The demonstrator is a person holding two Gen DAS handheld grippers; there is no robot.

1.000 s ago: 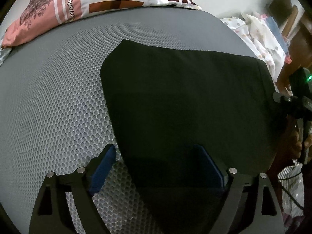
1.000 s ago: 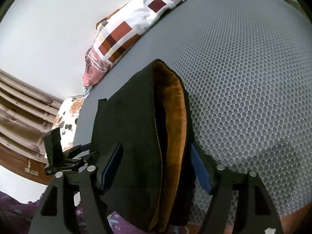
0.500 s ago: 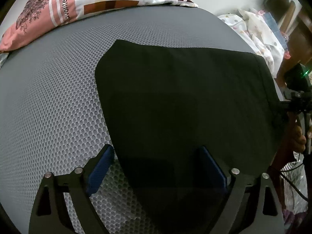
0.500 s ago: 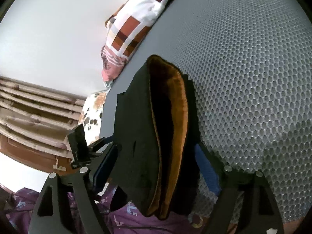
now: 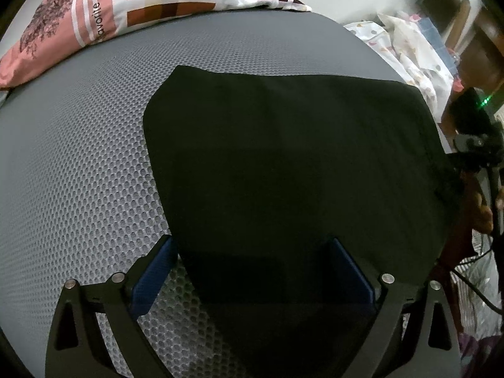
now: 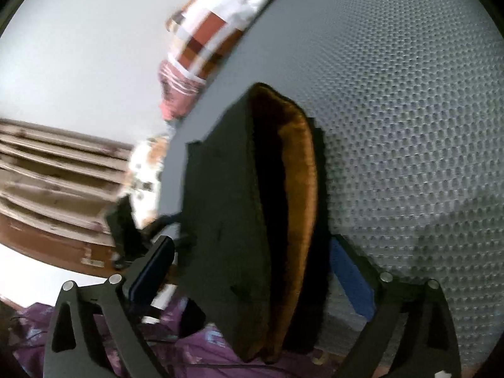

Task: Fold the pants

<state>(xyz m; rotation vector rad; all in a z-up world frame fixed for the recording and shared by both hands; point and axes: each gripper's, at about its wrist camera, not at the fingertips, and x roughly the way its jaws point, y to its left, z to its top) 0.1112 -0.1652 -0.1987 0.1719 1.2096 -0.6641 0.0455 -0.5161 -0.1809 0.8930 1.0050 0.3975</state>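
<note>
The black pants [image 5: 289, 163] lie folded into a broad block on the grey mesh mattress [image 5: 78, 157]. My left gripper [image 5: 252, 271] is open, its blue pads on either side of the near edge of the cloth. In the right wrist view the folded pants [image 6: 226, 208] stand edge-on, showing an orange-brown lining [image 6: 299, 195] between black layers. My right gripper [image 6: 252, 271] is open, its jaws wide around that end of the stack. The right gripper also shows in the left wrist view [image 5: 472, 145] at the pants' far right edge.
A pink, white and brown patterned pillow [image 5: 132, 9] lies at the mattress head. White spotted bedding [image 5: 409, 47] is heaped past the right edge. Wooden slats [image 6: 47, 170] and purple cloth [image 6: 189, 352] are beside the bed in the right wrist view.
The right wrist view has swung and tilted, now blurred, with more of the bedside in sight. The left gripper has barely moved. Both grippers stay open around the pants.
</note>
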